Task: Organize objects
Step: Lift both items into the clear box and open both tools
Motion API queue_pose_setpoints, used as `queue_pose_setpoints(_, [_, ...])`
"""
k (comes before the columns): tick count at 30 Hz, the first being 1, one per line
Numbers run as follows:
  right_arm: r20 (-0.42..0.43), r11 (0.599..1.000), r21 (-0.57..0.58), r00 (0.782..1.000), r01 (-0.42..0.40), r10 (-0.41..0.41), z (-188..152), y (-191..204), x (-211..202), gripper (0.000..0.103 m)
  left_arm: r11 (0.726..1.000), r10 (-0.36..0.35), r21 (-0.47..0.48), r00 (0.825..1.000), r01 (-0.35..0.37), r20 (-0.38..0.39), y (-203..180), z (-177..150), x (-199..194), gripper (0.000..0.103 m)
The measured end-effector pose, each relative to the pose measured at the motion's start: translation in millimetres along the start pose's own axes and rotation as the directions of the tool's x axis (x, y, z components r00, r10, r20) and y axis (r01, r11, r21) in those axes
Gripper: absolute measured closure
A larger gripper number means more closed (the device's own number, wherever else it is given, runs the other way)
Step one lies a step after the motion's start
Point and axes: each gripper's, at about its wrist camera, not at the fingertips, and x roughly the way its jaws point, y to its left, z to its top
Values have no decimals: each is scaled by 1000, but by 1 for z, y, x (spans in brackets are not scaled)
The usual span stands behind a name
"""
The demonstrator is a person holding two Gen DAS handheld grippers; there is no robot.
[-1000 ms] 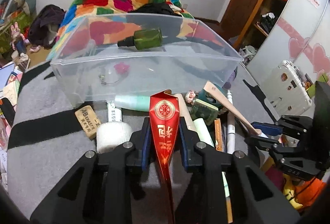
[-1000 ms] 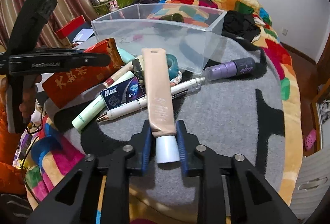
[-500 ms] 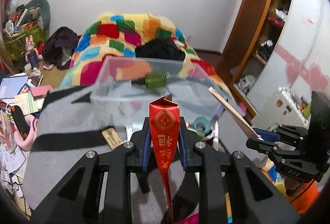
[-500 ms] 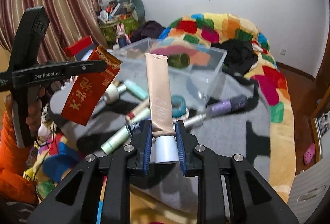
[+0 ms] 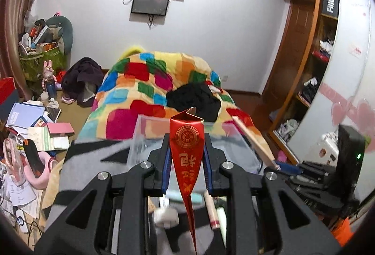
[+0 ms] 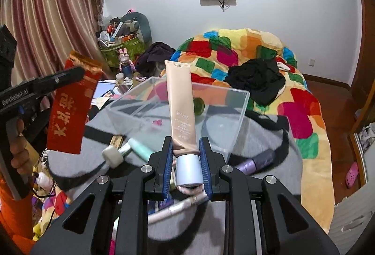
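Observation:
My left gripper (image 5: 186, 161) is shut on a red envelope with gold lettering (image 5: 187, 149), held edge-on above the grey blanket. The same red envelope (image 6: 68, 114) shows flat in the right wrist view, at the left. My right gripper (image 6: 187, 162) is shut on a beige cosmetic tube (image 6: 180, 109) near its pale blue cap, the tube pointing up and away. Just beyond both stands a clear plastic bin (image 6: 236, 114) holding a green bottle (image 6: 198, 106). The clear bin (image 5: 236, 144) is partly hidden behind the left fingers.
Loose items lie on the grey blanket (image 6: 257, 184): a mint tube with a white cap (image 6: 126, 151), a purple bottle (image 6: 255, 162), a white pen (image 6: 185, 204). A colourful quilt (image 6: 246, 55) with black clothing lies behind the bin. Clutter covers the floor at left (image 5: 35, 128).
Both grippers have risen with their loads and tilted upward, so the bin and the items on the blanket have dropped lower in both views. The grips are unchanged.

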Motion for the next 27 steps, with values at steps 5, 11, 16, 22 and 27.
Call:
queue_pose_setpoints(5, [2,1000,8,1000,15,-15,15,-3,16,83,999,36,-3,998,-36,50,4,17,6,80])
queue_pose_setpoints(11, [-12,999,19,999,34,-34,27,-8,35,83,996,85,11,995,-86,52,8,29,30,80])
queue_pose_setpoints(16, [-48,999,17,998,36,-35,28,-11,55,83,993,114,26,993,-114,14,12,36,60,80])
queue_pose_setpoints(22, [-99,999,2,995,33,-33,25,-12,76,83,990,126,72,986,-119,-105,11,34,108,80])
queue_pose_setpoints(27, [-137,1000,1,990,22,-22,23,-16,87,83,997,64,64,974,-51,-219,4,20,133,80])
